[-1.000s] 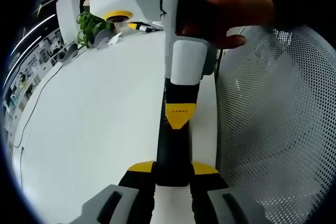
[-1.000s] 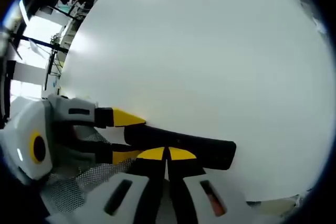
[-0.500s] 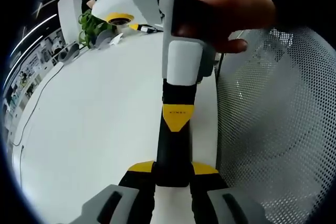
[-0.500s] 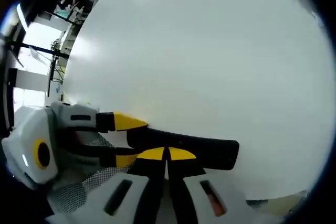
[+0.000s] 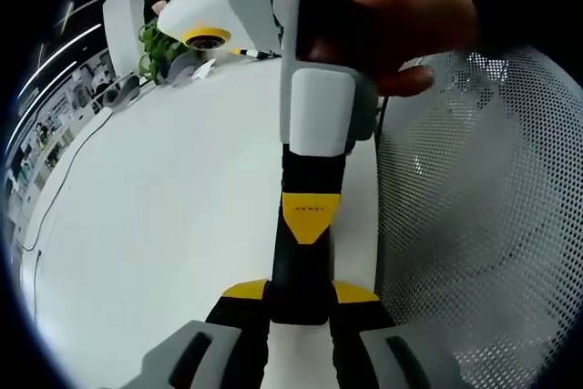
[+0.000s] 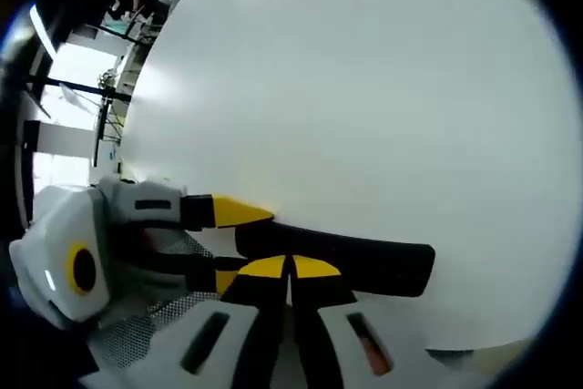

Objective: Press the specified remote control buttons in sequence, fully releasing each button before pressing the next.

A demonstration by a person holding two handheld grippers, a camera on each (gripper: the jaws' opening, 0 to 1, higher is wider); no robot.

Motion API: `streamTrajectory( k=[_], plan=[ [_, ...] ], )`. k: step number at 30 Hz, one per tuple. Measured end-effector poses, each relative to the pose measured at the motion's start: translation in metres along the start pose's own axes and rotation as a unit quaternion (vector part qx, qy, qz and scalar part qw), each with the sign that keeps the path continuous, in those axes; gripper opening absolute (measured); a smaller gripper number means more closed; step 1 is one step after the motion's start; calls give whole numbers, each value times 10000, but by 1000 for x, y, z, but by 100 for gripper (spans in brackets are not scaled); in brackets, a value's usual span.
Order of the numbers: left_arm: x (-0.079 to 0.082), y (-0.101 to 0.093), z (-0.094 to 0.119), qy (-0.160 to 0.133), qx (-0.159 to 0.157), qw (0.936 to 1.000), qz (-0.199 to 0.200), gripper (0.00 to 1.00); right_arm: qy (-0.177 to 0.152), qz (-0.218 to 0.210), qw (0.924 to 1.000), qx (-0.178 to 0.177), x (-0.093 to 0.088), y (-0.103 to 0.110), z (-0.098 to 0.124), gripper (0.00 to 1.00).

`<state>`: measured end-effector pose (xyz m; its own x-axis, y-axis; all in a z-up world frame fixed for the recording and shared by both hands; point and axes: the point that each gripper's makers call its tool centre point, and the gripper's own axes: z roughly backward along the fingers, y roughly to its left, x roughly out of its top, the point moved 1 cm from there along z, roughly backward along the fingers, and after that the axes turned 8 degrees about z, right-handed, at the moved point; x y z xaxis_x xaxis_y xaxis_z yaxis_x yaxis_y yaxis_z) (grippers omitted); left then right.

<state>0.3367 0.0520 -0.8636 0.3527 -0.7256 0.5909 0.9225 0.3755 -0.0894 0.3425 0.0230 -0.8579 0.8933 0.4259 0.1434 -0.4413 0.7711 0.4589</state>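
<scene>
A black remote control (image 5: 297, 271) is held edge-on over the white table (image 5: 164, 207), and my left gripper (image 5: 299, 293) is shut on its near end. My right gripper (image 5: 311, 218), held by a hand (image 5: 401, 15), comes down from above with its yellow tip resting on the remote. In the right gripper view, the remote (image 6: 364, 257) lies crosswise as a long black bar. There my right gripper (image 6: 290, 268) is shut with nothing between its jaws, its tips against the remote's upper face. The left gripper (image 6: 228, 243) clamps the remote's left end. The buttons are hidden.
A grey mesh chair back (image 5: 474, 225) stands close on the right, seen again as mesh (image 6: 137, 334) under the left gripper. A plant (image 5: 159, 43) and small items sit at the table's far end. A thin cable (image 5: 55, 189) runs along the left edge.
The right gripper's yellow tip has slid a little along the remote toward the left gripper. The right gripper view has shifted slightly. Both grips are unchanged.
</scene>
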Motion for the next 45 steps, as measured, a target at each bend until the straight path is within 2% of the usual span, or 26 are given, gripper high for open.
streamTrajectory(
  k=[12,15,25,28,30,31,32,45],
  plan=[
    [0,0,-1,126,3,9999,-16,25,35,83,9997,-206,1,1,0,0],
    [0,1,-1,155,0,9999,-28,25,45,432,9983,-389,2,3,0,0],
    [0,0,0,131,38,9999,69,26,-27,450,9984,-350,4,3,-1,0],
    [1,-3,0,64,18,9995,293,30,-78,476,9981,-383,4,4,-1,0],
    [1,1,0,79,97,9997,224,26,-73,570,9975,-413,4,5,-1,0],
    [4,3,-2,23,29,9999,-117,26,-79,628,9971,-417,4,4,-1,0],
    [1,2,-1,62,61,9999,95,26,-70,643,9971,-413,4,4,-1,0],
    [1,1,-1,98,42,9999,38,25,-97,373,9988,-306,5,2,-2,0]
  ],
)
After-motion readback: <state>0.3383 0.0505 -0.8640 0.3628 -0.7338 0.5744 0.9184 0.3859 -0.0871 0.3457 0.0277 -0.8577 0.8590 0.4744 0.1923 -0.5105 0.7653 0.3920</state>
